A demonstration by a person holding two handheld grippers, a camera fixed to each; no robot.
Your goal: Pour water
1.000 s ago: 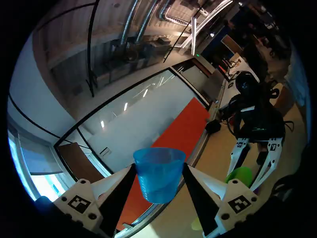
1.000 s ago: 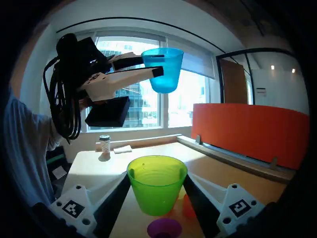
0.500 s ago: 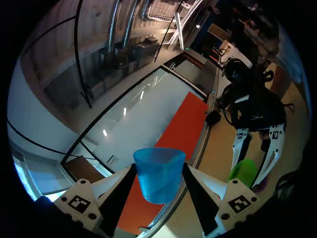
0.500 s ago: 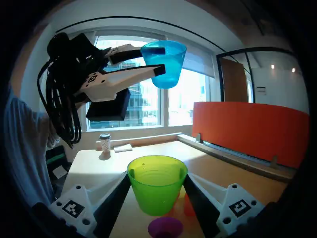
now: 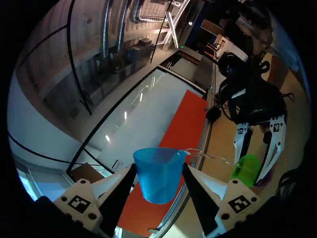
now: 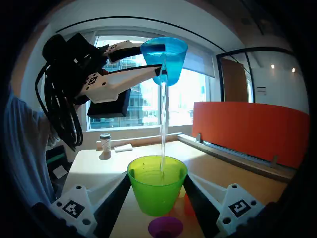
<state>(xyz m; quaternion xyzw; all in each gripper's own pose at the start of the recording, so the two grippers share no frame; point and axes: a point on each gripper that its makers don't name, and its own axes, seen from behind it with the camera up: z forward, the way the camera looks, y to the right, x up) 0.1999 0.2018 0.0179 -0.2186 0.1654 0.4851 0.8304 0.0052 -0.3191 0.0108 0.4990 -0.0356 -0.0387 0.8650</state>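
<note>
Water [image 6: 163,119] now pours: left gripper [image 5: 158,169] clamps blue cup [image 5: 159,180], right gripper [image 6: 157,177] clamps green cup [image 6: 155,194].

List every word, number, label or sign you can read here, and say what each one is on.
No text here can be read.
Wall sign: too small to read.
Jar label: too blurred to read.
Markers on the right gripper and left gripper: black-and-white patterns, no letters.
Blue cup, green cup: no print visible.
</note>
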